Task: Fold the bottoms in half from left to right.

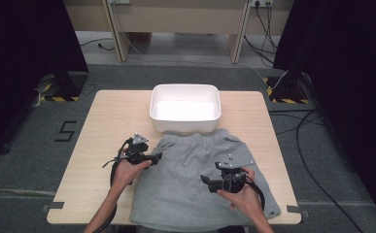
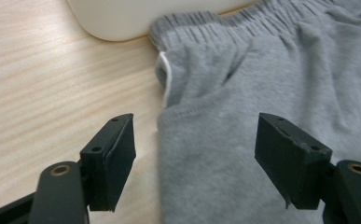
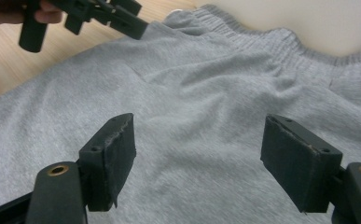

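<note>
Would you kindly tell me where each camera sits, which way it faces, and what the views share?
High view: above the person's side, facing forward and down on the light wooden table; forearms and both hand-held grippers show.
Left gripper view: on the left hand-held gripper, facing the grey fleece shorts; its open jaws show.
Right gripper view: on the right hand-held gripper, facing across the shorts; its open jaws show.
Shared: the shorts and the white rectangular plastic tub.

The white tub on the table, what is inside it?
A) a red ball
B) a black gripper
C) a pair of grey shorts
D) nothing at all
D: in the high view the white tub shows just its bare white bottom, while the grey shorts lie flat on the table in front of it, their waistband up against its near wall.
</note>
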{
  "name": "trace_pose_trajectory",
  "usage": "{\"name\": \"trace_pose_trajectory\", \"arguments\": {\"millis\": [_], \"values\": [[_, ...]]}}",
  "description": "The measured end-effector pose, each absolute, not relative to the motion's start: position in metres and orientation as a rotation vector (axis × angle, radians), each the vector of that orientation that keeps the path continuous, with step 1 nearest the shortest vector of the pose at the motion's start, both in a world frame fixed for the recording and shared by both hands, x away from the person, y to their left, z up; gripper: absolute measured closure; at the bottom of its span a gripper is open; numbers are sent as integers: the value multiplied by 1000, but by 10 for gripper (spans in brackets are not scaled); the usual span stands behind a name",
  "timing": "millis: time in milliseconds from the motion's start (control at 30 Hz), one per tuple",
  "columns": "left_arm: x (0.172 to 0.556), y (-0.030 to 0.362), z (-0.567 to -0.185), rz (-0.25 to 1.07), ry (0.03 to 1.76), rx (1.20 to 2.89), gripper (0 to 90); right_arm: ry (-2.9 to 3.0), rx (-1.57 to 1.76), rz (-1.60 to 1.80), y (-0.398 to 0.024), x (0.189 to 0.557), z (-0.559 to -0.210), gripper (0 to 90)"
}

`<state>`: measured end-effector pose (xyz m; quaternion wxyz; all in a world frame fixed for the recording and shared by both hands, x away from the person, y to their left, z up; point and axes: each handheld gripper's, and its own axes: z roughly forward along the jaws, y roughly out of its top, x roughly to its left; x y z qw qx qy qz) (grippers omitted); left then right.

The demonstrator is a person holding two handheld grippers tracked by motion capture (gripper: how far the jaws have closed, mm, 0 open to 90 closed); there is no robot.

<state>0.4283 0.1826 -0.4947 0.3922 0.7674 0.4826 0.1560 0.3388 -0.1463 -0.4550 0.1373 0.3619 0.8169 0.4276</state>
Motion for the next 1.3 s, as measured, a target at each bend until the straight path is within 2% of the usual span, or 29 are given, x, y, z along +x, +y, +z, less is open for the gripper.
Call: {"name": "trace_pose_trajectory", "arguments": {"millis": [433,900,1000,1300], "values": [[456,172,-495,392,1266,1933,284,2400,1003,1235,-135,334,-459,271],[487,154,-500,397,1281,1986,339,2413,1005,1233,-134,335,-463,274],[491,149,-501,409,1270,1984,367,2414,996,1236,-134,335,-463,276],[495,142,-507,433,1220,2079,561,2427,985,1231,-131,333,-464,276]]}}
